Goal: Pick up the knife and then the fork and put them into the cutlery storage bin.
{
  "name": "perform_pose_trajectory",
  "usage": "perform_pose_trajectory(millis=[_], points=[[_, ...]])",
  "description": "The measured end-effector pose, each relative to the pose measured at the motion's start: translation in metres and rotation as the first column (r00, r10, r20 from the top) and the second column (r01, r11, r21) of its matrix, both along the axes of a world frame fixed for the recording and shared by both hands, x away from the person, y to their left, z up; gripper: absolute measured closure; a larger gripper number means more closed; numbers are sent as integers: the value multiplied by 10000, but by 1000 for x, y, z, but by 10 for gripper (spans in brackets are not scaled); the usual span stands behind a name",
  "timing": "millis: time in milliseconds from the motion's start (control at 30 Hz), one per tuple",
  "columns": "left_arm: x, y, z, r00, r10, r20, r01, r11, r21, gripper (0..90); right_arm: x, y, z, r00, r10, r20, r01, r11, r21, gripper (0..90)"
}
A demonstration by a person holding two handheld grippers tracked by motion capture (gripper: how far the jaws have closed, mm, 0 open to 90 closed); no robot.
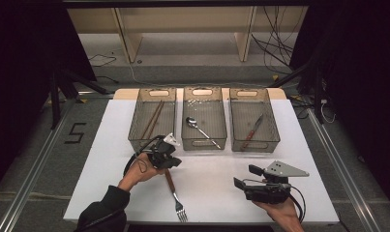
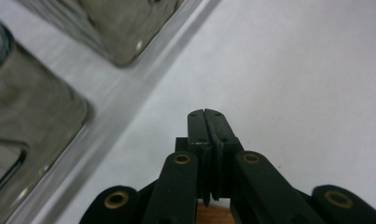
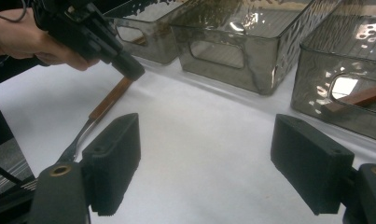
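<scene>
A fork (image 1: 176,197) with a wooden handle lies on the white table, tines toward the near edge. My left gripper (image 1: 169,164) points down at the far end of that handle, jaws pressed together on it. In the left gripper view the left gripper (image 2: 207,114) shows its jaws closed, with a sliver of the wooden handle (image 2: 210,213) between them. The right gripper view shows the fork (image 3: 106,101) running out from under the left gripper (image 3: 129,70). My right gripper (image 1: 245,177) rests at the near right with its jaws wide apart and nothing between them, as the right gripper (image 3: 223,154) shows in its own view.
Three clear bins stand in a row at the back of the table: the left bin (image 1: 134,137) holds chopsticks (image 1: 152,118), the middle bin (image 1: 203,144) a spoon (image 1: 201,128), the right bin (image 1: 275,140) a knife (image 1: 253,130). Cables trail on the floor beyond.
</scene>
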State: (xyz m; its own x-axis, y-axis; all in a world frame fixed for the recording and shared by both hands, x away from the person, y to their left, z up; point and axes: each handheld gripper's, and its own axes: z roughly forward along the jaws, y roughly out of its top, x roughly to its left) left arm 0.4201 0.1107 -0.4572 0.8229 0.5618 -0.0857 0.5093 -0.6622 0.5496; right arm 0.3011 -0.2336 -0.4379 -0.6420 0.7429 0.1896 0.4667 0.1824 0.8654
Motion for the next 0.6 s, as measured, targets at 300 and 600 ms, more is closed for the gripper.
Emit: perform_pose_trajectory(millis=[300,600], points=[[1,5,-12,9995,-57,-305,67,9994,348,889,0,0,0,10000,6,1,-6,10000,-2,250],[-3,11,-14,9989,-11,-470,42,9979,646,890,0,0,0,10000,-14,-44,14,10000,13,251]])
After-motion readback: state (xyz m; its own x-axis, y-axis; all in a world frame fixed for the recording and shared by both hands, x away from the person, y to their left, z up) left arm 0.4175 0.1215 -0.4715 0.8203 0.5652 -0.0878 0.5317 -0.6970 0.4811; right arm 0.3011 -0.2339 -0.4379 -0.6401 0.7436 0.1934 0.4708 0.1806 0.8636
